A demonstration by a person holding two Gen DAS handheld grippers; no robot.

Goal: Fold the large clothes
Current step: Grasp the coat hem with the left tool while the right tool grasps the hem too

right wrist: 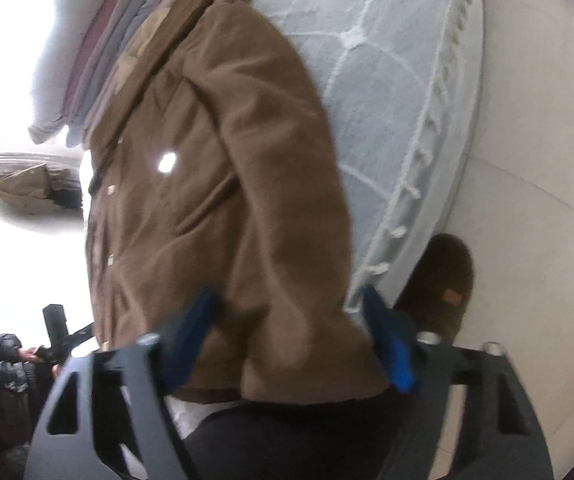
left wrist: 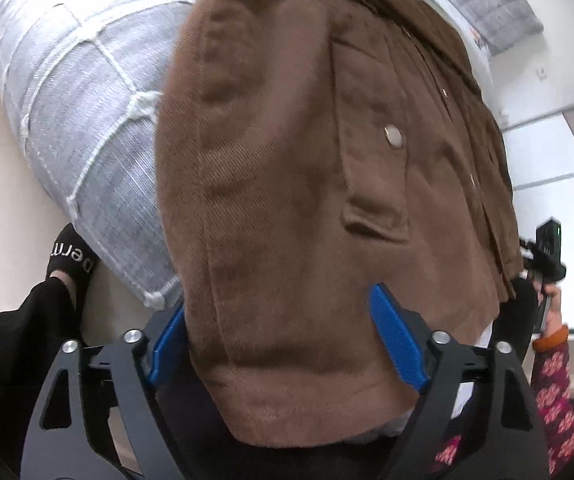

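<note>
Left hand-held gripper [left wrist: 283,328] straddles the near hem of the brown corduroy jacket [left wrist: 307,160] spread on the grey quilted bed [left wrist: 87,120], blue fingers [left wrist: 395,336] wide, not yet pinching. Right hand-held gripper [right wrist: 291,340] likewise brackets the hem near the bed's right edge; both should bite squarely into the hem before lifting.

2 wrist views, steeply down, sharing jacket [left wrist: 287,184]
</note>
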